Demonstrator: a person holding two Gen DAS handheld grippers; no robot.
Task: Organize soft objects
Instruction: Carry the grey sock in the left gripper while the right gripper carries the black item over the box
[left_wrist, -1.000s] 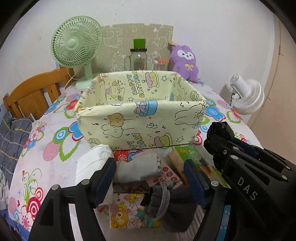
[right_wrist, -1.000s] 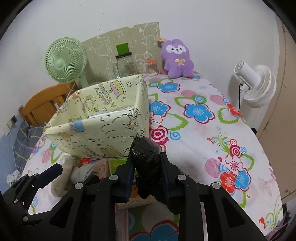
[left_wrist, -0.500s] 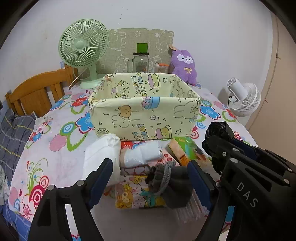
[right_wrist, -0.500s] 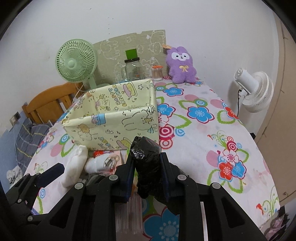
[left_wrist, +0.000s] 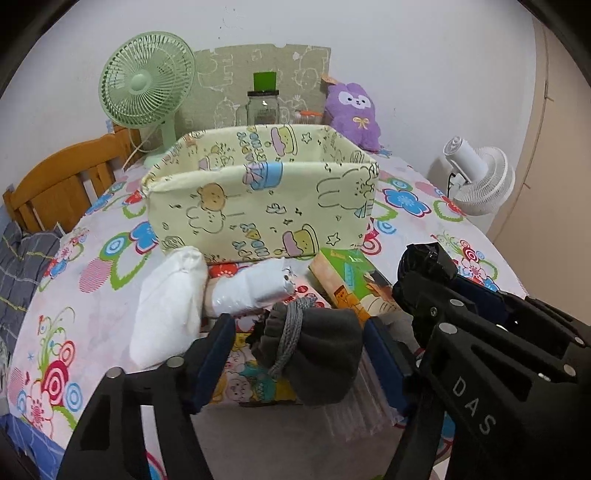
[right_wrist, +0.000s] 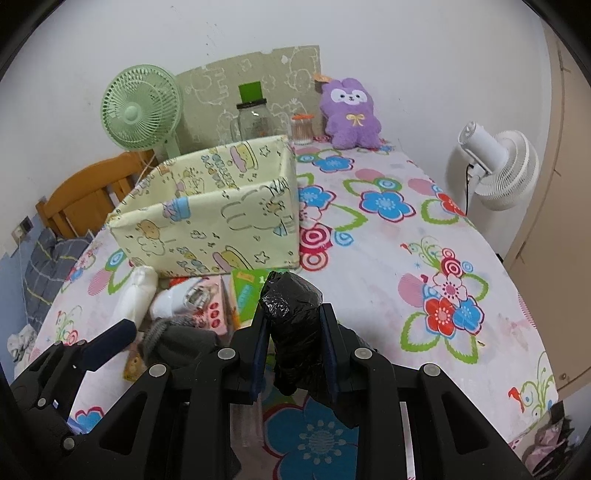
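While the right gripper (right_wrist: 291, 350) clamps a crinkly black plastic bundle, the left gripper's (left_wrist: 299, 354) jaws are closing around the soft grey drawstring pouch (left_wrist: 314, 350) before the yellow fabric bin (left_wrist: 258, 195); it looks light and squashy, best pinched mid-body.

Table (right_wrist: 388, 266): fabric bin (left_wrist: 258, 206) stands at centre-left, with a desk fan (left_wrist: 147, 85), a jar (left_wrist: 263, 107) and a plush toy (left_wrist: 354, 114) in a row behind it along the far edge, fan left, toy right. Near side of the bin: a pillow-like bundle (left_wrist: 166, 314) at left, a wrapped roll (left_wrist: 255, 288) just right of it, a book (left_wrist: 354, 284) further right, and a knit pouch (left_wrist: 317, 354) nearest, lying on a printed packet (left_wrist: 240, 384). Off the table: a wooden chair (left_wrist: 62, 184) at left, a standing fan (right_wrist: 502, 166) at right.
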